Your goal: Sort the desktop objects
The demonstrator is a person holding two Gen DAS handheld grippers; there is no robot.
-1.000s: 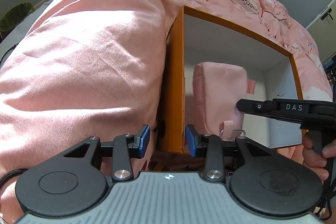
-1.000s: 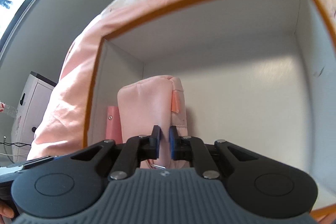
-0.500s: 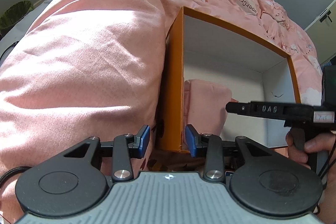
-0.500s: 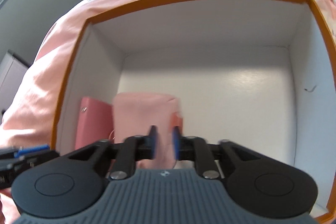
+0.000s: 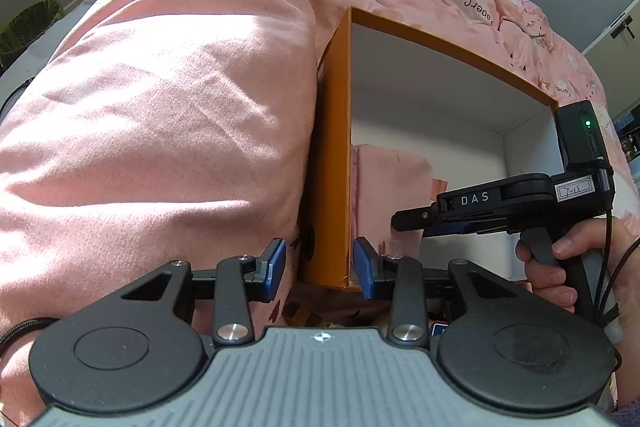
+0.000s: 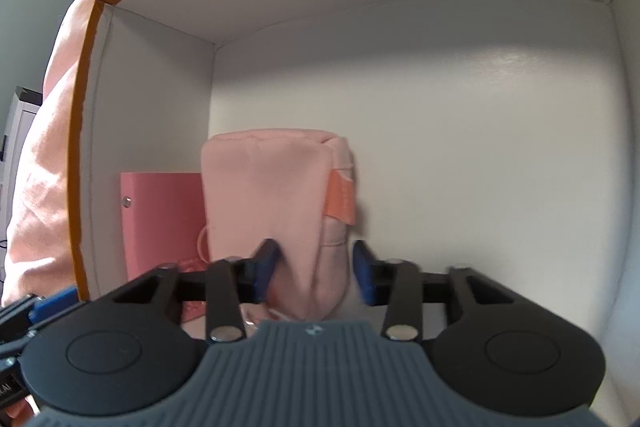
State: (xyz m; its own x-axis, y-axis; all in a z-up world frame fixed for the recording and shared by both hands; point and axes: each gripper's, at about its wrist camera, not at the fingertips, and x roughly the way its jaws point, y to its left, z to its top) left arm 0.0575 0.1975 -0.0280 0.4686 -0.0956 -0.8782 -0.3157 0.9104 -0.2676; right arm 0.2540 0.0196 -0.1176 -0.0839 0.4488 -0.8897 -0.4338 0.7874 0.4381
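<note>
Now your right claw (image 6: 314,277) is released, its fingers either side of the pink pouch (image 6: 276,203) standing inside the orange box (image 5: 332,155); your left claw (image 5: 320,265) straddles the box's edge, released.

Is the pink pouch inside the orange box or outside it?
Inside. The pink pouch stands upright by the box's white back wall, beside a pink notebook. The right gripper is open around its lower end.
</note>
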